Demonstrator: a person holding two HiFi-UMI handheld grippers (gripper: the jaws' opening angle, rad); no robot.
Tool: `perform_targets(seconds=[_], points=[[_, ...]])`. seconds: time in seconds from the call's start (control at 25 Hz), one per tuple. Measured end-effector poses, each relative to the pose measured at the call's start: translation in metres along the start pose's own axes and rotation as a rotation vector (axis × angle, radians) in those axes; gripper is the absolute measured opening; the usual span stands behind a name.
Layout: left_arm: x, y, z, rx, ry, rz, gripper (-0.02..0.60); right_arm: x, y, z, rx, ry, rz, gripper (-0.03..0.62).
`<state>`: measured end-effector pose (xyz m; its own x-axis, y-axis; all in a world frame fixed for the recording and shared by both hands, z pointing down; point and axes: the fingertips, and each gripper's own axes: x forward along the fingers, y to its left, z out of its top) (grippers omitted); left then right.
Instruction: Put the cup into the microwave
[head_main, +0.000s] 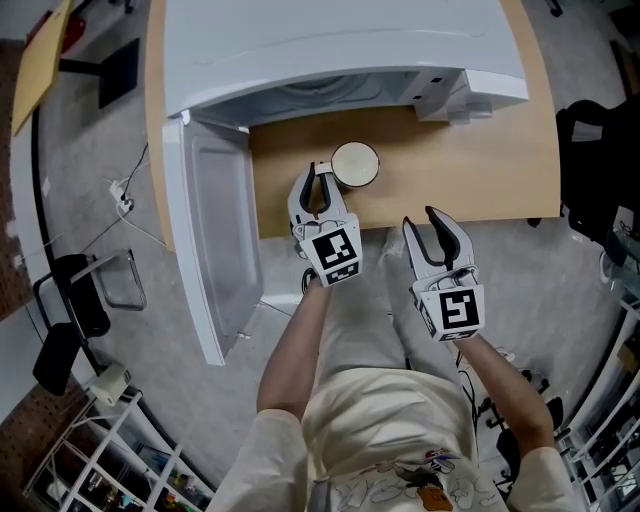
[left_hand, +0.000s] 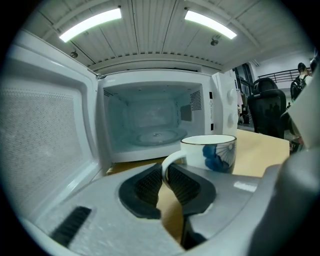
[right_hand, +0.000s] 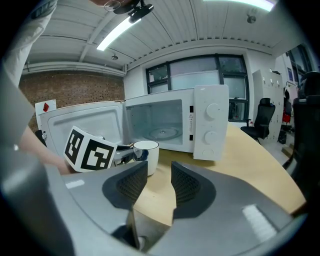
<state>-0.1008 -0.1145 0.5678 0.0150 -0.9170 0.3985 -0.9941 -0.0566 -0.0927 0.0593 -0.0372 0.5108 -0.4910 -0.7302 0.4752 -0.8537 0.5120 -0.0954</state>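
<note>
My left gripper (left_hand: 164, 176) pinched the cup (left_hand: 212, 153) by its handle, just before the open microwave (left_hand: 150, 117); my right gripper (right_hand: 159, 176) hovered nearer, jaws apart, empty.

Cup (head_main: 355, 164) before microwave (head_main: 340, 50) on table (head_main: 480, 165)

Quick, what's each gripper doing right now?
Left gripper: closed on the cup, by its handle.
Right gripper: open, empty.
</note>
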Motion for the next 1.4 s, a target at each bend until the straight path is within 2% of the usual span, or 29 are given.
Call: perform_targets(seconds=[0.36,0.6,1.0,1.4], points=[[-0.003,0.008,0.031,-0.050,-0.070,0.019,0.045,-0.001,-0.003,0.001,0.003,-0.007,-0.007,0.154],[0.004,0.023,0.053,-0.095,-0.096,0.069,0.046,0.001,-0.002,0.012,0.000,-0.023,-0.009,0.153],[0.051,0.057,0.090,-0.141,-0.111,0.168,0.049,0.005,0.005,0.023,0.002,-0.040,-0.004,0.153],[0.096,0.071,0.104,-0.160,-0.102,0.185,0.051,0.022,-0.002,0.034,0.027,-0.074,-0.031,0.147]])
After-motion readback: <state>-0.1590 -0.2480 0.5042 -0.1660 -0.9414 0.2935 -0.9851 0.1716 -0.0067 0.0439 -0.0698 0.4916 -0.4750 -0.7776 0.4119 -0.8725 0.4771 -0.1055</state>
